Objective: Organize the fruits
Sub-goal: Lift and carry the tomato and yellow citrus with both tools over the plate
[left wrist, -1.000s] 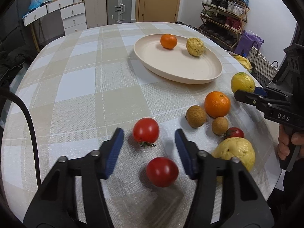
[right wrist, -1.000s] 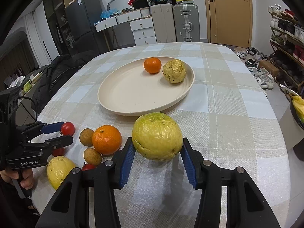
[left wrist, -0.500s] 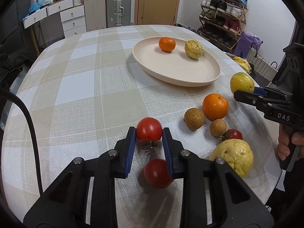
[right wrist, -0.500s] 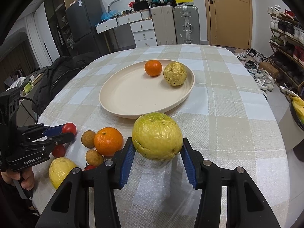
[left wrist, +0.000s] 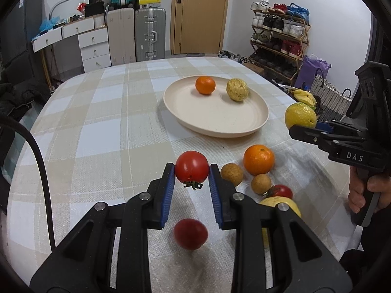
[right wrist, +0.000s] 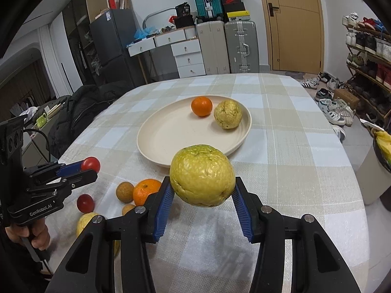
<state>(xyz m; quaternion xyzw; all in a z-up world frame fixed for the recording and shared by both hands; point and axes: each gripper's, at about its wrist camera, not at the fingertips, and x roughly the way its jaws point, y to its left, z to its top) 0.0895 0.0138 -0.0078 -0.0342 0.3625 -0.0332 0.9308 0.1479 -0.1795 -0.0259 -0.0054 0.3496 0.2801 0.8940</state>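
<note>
Red tomato (left wrist: 191,166) pinched in left hand-held gripper (left wrist: 191,171); right hand-held gripper (right wrist: 202,190) clamps guava (right wrist: 202,175).

Plate (left wrist: 254,124) mid-table (left wrist: 97,127), an orange (left wrist: 205,85) and a guava (left wrist: 237,89) side by side on its far part. Nearer than plate: loose fruit cluster (left wrist: 256,171) on cloth. Suitcases (left wrist: 149,36), drawers (left wrist: 94,48) behind table; shoe rack (left wrist: 278,39) right.
</note>
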